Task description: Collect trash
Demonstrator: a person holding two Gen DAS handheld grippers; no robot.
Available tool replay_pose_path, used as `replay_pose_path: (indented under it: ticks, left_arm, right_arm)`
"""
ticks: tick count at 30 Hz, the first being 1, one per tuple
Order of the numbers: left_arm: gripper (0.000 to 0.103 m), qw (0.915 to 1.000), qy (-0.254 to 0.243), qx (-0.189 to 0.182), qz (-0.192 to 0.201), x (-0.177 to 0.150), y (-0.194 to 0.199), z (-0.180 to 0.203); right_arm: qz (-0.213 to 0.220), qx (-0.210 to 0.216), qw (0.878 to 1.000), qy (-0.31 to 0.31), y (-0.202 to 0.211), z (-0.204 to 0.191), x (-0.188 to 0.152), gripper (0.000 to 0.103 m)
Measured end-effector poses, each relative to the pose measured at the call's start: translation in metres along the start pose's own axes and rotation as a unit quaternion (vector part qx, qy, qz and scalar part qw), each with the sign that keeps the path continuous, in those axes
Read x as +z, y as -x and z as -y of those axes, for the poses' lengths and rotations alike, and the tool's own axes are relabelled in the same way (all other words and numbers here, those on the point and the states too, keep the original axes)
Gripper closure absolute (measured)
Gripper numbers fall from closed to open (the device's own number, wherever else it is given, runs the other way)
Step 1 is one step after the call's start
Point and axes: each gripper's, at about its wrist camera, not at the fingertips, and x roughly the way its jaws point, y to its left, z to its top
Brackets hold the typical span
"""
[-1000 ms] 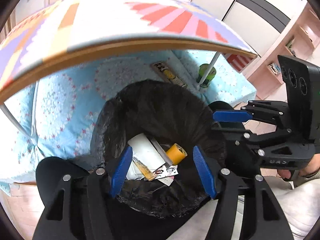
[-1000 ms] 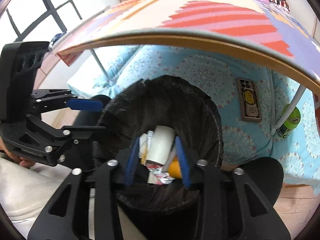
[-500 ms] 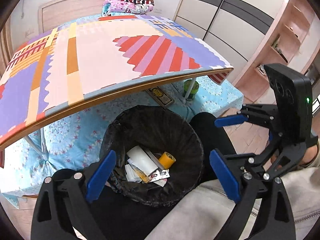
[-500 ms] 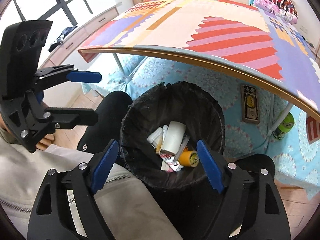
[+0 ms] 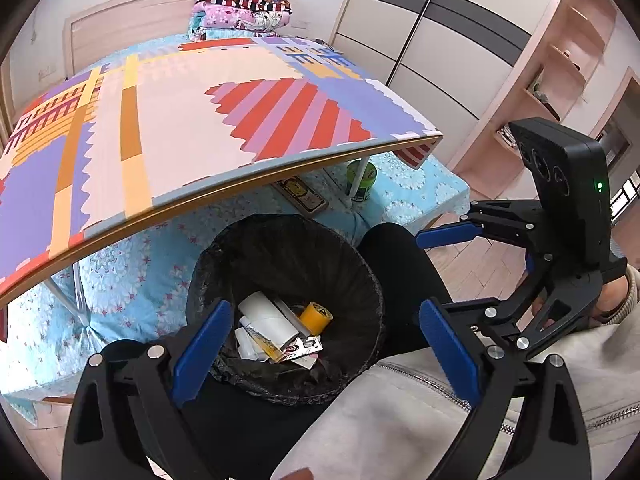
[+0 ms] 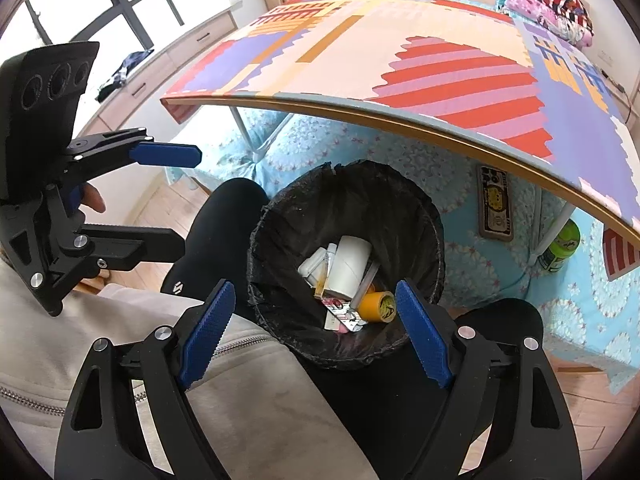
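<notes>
Both the left gripper (image 5: 320, 344) and right gripper (image 6: 316, 330) hang above the bin (image 5: 360, 280), jaws just opened wide, empty; trash (image 5: 276, 328) lies below inside it.

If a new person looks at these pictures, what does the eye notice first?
First, the black-lined trash bin between the person's knees, with a white paper roll and a yellow tape roll inside. Above it is the bright patterned tabletop. Both blue-padded tools, left and right, hang open and empty over the bin.
</notes>
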Motion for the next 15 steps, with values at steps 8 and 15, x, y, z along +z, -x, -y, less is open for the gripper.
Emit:
replay_pose_path:
  ticks: [8,15]
  left_arm:
    - [0.011,1.0000,0.002,0.003,0.000,-0.0006,-0.0003,-0.0014]
    - [0.011,1.0000,0.005,0.004,-0.004,-0.0014,-0.0011,-0.0026]
  right_arm:
    - [0.000,-0.001,1.000,0.001,0.0006,0.0001,-0.0006,0.021]
    - [-0.001,0.000,1.000,0.001,0.0009,-0.0010,-0.0010,0.021]
